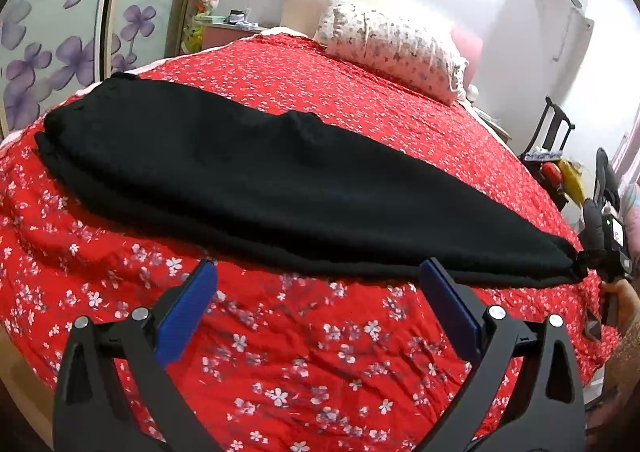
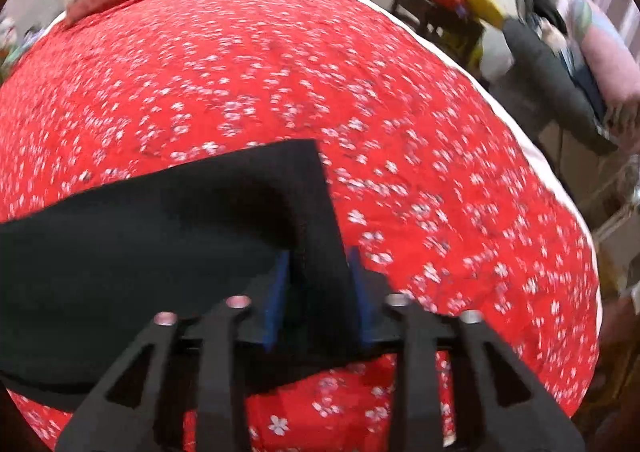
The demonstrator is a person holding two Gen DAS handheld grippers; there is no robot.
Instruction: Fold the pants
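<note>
Just past the fingertips of the left gripper (image 1: pixel 318 284) the black pants (image 1: pixel 248 179) lie stretched out long across the red flowered bedspread (image 1: pixel 320 372). They look doubled lengthwise already, one leg on the other, so I'd guess the first fold is done. That gripper's blue pads (image 1: pixel 188 316) stand wide apart with only bedspread between them, holding nothing. Way off beyond its right finger the narrow end of the pants meets the right gripper (image 1: pixel 600 252), and a flowered pillow (image 1: pixel 396 47) sits far behind.

From the right wrist view, the cuff end of the pants (image 2: pixel 160 232) runs straight in between the fingers of the right gripper (image 2: pixel 322 292). Blue pads (image 2: pixel 278 292) sit on either side of the cloth with some gap, and it's blurry, so I can't tell if they're actually pinching it. Still left, I reckon: bringing this end over toward the waist, probably more than once.
</note>
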